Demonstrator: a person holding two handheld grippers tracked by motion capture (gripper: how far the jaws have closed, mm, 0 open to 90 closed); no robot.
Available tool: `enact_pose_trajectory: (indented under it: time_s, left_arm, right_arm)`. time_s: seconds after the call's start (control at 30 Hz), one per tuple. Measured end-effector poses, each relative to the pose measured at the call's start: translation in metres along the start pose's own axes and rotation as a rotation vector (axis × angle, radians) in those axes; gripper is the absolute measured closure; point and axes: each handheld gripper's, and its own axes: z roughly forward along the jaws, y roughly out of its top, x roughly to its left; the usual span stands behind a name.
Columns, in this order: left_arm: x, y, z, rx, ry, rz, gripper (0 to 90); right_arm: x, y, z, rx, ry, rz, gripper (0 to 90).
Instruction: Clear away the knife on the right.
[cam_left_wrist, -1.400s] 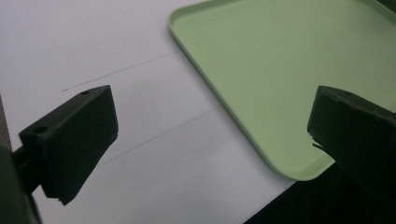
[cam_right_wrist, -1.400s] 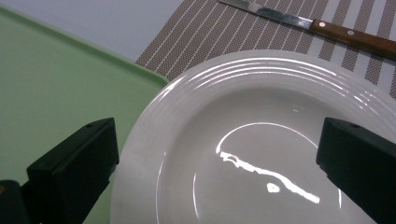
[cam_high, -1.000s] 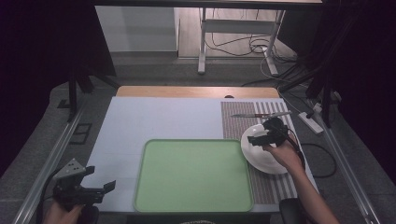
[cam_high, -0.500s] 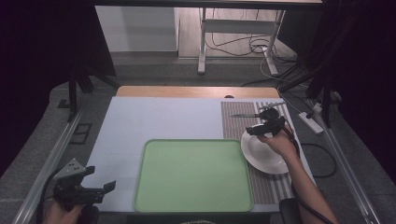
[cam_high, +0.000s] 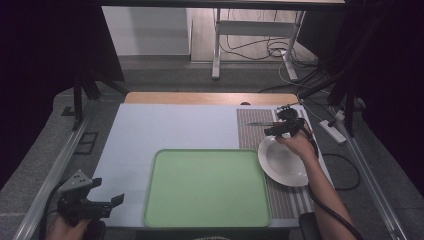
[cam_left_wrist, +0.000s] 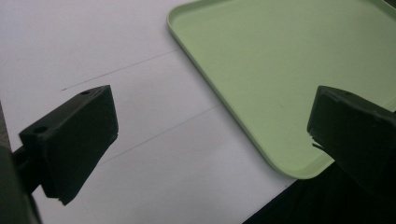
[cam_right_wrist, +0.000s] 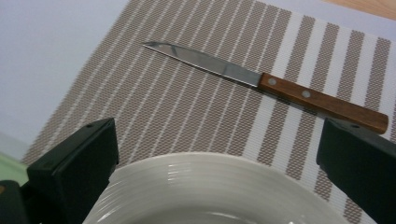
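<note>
A knife (cam_right_wrist: 275, 85) with a wooden handle and steel blade lies on the striped placemat (cam_right_wrist: 187, 107), and in the high view the knife (cam_high: 261, 124) is at the mat's far end. A white plate (cam_high: 284, 161) rests on the mat nearer the person; its far rim (cam_right_wrist: 210, 182) shows in the right gripper view. My right gripper (cam_high: 281, 130) hovers open over the plate's far rim, just short of the knife. My left gripper (cam_high: 102, 202) stands open at the table's near left corner, beside the green tray (cam_high: 207, 186), whose corner (cam_left_wrist: 289, 70) lies ahead of its jaws.
The pale table top (cam_high: 170, 127) stretches left of the mat and beyond the tray. A power strip (cam_high: 334, 131) and cables lie on the floor to the right. A desk frame (cam_high: 255, 30) stands beyond the table.
My right gripper has moved away from the person, from over the plate's middle to its far rim near the knife. The left gripper has stayed put.
</note>
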Motion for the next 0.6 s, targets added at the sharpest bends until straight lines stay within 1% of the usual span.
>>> enact_pose_trajectory:
  time_s: [0.1, 0.2, 0.27, 0.33, 0.37, 0.47, 0.57, 0.6]
  left_arm:
    - [0.000, 0.000, 0.000, 0.002, 0.001, 0.005, 1.6]
    - [-0.001, 0.000, 0.000, 0.006, 0.004, 0.008, 1.7]
    - [-0.001, 0.000, 0.000, 0.007, 0.004, 0.008, 1.7]
    - [-0.001, 0.000, 0.001, 0.008, 0.003, 0.008, 1.7]
    - [-0.001, 0.000, 0.001, 0.008, 0.003, 0.008, 1.7]
    - [-0.001, 0.000, 0.001, 0.007, 0.003, 0.008, 1.7]
    - [-0.001, 0.000, 0.000, 0.006, 0.004, 0.007, 1.7]
    - [-0.001, 0.000, 0.000, 0.006, 0.003, 0.006, 1.7]
  right_arm:
    - [-0.004, 0.002, 0.007, 0.020, -0.024, -0.018, 0.8]
    - [-0.010, 0.004, 0.010, 0.016, -0.028, -0.014, 9.5]
    - [-0.016, 0.006, 0.012, 0.011, -0.033, -0.008, 19.3]
    - [-0.021, 0.008, 0.013, 0.008, -0.036, -0.005, 26.2]
    - [-0.023, 0.009, 0.014, 0.010, -0.040, -0.009, 33.1]
    - [-0.030, 0.012, 0.018, 0.024, -0.017, -0.004, 43.6]
    - [-0.036, 0.015, 0.023, 0.048, -0.002, -0.009, 58.8]
    - [-0.038, 0.016, 0.024, 0.045, 0.003, -0.013, 65.1]
